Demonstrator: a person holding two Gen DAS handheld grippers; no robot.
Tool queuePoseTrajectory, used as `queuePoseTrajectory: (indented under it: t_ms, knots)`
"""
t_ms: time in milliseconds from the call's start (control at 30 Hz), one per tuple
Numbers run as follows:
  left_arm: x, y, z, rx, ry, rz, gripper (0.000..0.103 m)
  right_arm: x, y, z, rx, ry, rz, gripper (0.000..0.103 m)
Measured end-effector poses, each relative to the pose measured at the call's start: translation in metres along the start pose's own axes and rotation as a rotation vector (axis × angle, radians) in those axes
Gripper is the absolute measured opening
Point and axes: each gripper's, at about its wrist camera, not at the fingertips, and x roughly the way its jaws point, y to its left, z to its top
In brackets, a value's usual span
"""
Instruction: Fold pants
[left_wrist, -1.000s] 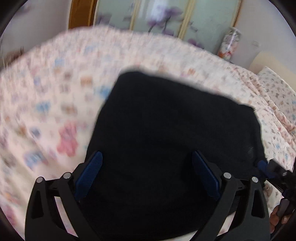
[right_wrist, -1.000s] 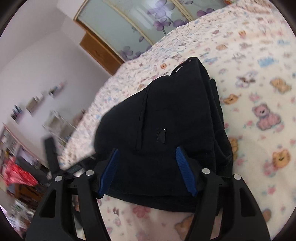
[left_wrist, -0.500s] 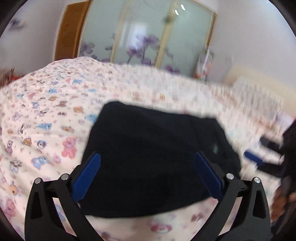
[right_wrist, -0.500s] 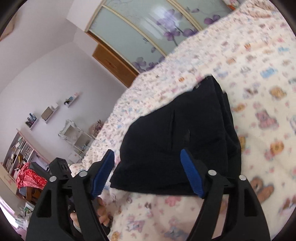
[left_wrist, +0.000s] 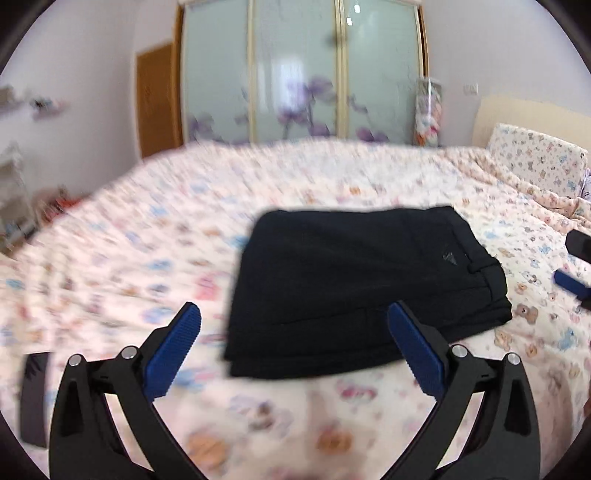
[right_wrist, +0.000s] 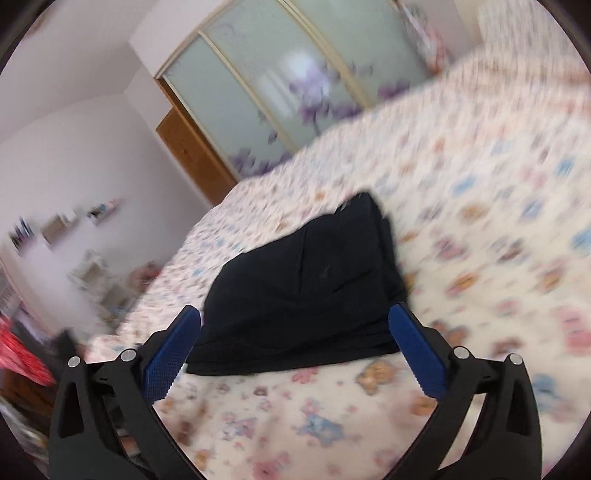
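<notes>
the black pants (left_wrist: 354, 288) are seen folded into a compact rectangle, laid flat on the bedspread (left_wrist: 122, 258) printed with small animals. the left gripper (left_wrist: 293, 325) is held above the near edge of the bundle with its blue fingers (left_wrist: 173, 350) spread wide and nothing clasped between them. the right gripper (right_wrist: 294, 325) is likewise released: its jaws have just been opening, the pants are framed beyond them but not touched. glass wardrobe doors (left_wrist: 299, 70) are seen behind the bed.
</notes>
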Motion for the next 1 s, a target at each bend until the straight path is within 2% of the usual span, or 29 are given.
queuePoseTrajectory:
  t_ms: [167,267,367,533,767,1000]
  knots:
    - [-0.053,0.013,-0.023,-0.035,-0.090,0.067,0.101,-0.037,0.036,-0.030,-0.220,-0.109,-0.192,0.102]
    - [-0.065,0.024,-0.036,-0.119,-0.071,0.037,0.101,-0.046,0.054,-0.052,-0.289,-0.148,-0.288,0.102]
    - [-0.064,0.028,-0.049,-0.167,-0.068,0.010,0.101,-0.046,0.053,-0.073,-0.288,-0.150,-0.334,0.102]
    - [-0.051,0.015,-0.061,-0.104,-0.023,0.010,0.101,-0.030,0.055,-0.095,-0.290,-0.089,-0.359,0.102]
    - [-0.049,0.000,-0.071,-0.009,-0.037,0.031,0.101,-0.017,0.067,-0.112,-0.363,-0.090,-0.400,0.102]
    - [-0.046,-0.001,-0.074,0.004,-0.019,0.039,0.101,-0.014,0.073,-0.117,-0.402,-0.099,-0.430,0.102]
